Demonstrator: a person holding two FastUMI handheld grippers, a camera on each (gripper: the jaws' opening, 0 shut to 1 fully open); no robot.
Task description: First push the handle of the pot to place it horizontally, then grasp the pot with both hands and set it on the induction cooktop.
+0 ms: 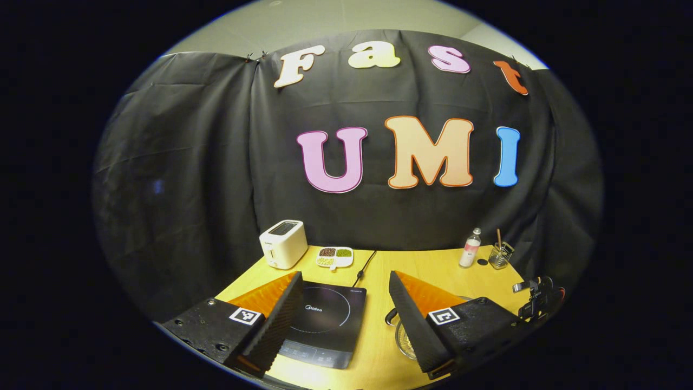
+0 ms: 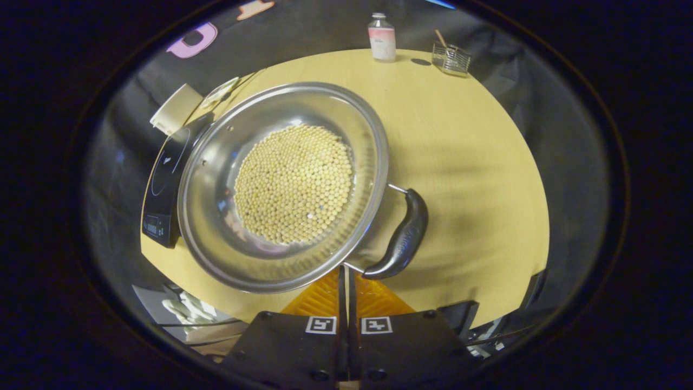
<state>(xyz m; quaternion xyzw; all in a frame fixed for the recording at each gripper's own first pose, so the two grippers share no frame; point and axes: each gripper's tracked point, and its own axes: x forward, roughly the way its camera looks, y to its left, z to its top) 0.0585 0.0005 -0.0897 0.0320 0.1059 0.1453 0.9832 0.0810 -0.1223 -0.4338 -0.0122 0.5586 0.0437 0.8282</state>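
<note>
A steel pot holding pale yellow beans stands on the wooden table, just right of the black induction cooktop. Its black handle hangs on the side nearest me, curving along the rim. My right gripper is shut, with its tips at the pot's rim beside the handle's lower end. In the left gripper view my left gripper is open above the cooktop. The pot's edge and its handle peek out behind the right finger.
A white toaster and a small dish of beans stand at the back left. A bottle and a glass holder stand at the back right. The cooktop's cord runs toward the wall. The other gripper is at the far right.
</note>
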